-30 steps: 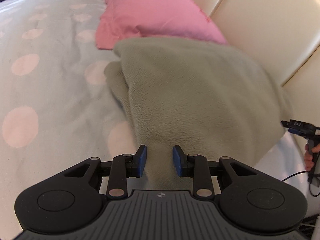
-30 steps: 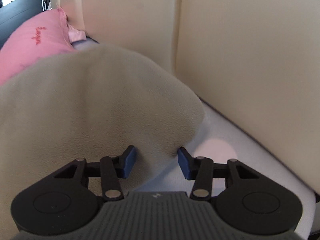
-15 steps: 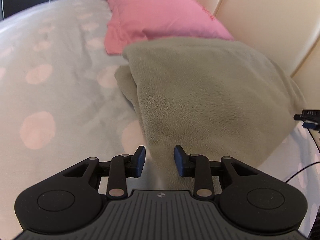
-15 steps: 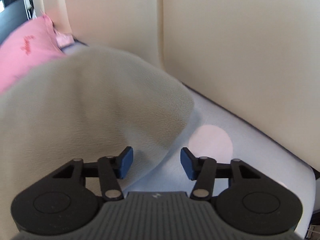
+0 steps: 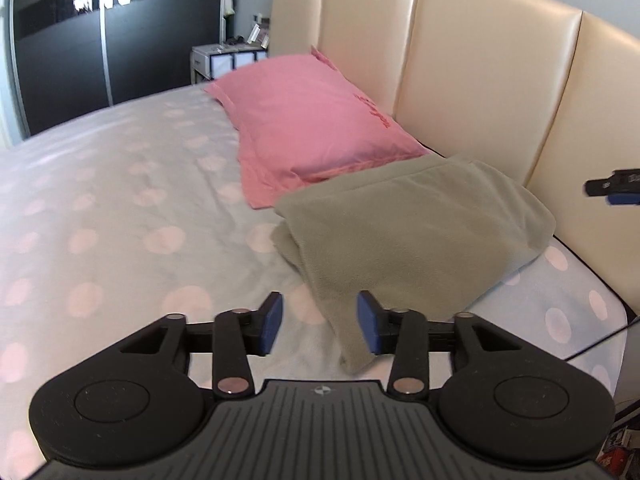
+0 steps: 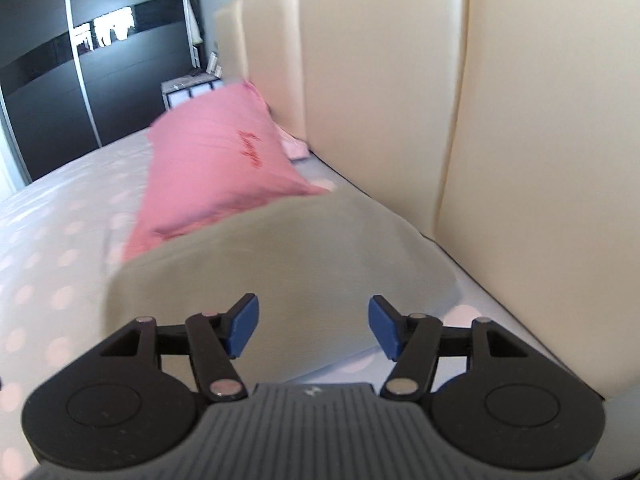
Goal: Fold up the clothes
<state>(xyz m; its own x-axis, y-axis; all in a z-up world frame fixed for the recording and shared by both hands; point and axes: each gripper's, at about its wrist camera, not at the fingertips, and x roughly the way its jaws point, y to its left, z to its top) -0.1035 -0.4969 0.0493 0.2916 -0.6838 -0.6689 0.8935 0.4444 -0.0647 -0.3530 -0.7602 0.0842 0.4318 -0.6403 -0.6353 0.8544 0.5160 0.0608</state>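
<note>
The bed (image 5: 120, 208), covered by a pale sheet with pink dots, is seen to carry everything; a flat wide surface is judged to suit folding. A padded cream headboard (image 5: 480, 80) is seen along its far side. A dark wardrobe (image 5: 60, 48) and a small white nightstand (image 5: 224, 60) are seen behind.

A pink pillow (image 5: 312, 128) is laid along the headboard. Its near end is overlapped by the task's thing, an olive fleece garment (image 5: 408, 236), which is seen lying on the bed in a stacked, roughly rectangular bundle with layered edges on its left side. It is laid near the headboard corner, probably so that the middle of the bed is kept free. One flap trails toward the camera and ends just by the left claw. Whether further folds are wanted cannot be told; the bundle fits either a finished fold or a midway one.

The left claw (image 5: 319, 326) is held with its pads apart, nothing between them; the trailing flap is close to the right pad, contact not clear. The right claw (image 6: 312, 330) is likewise spread wide and empty, held above the garment's near right part. Its tip is also caught at the right edge of the left view.

Against the earlier frames: both claws are now pulled back and raised, so more room and headboard is shown. The garment filled the views then and bulged; now it is settled flatter. Both claws were already apart and are opened wider now.
</note>
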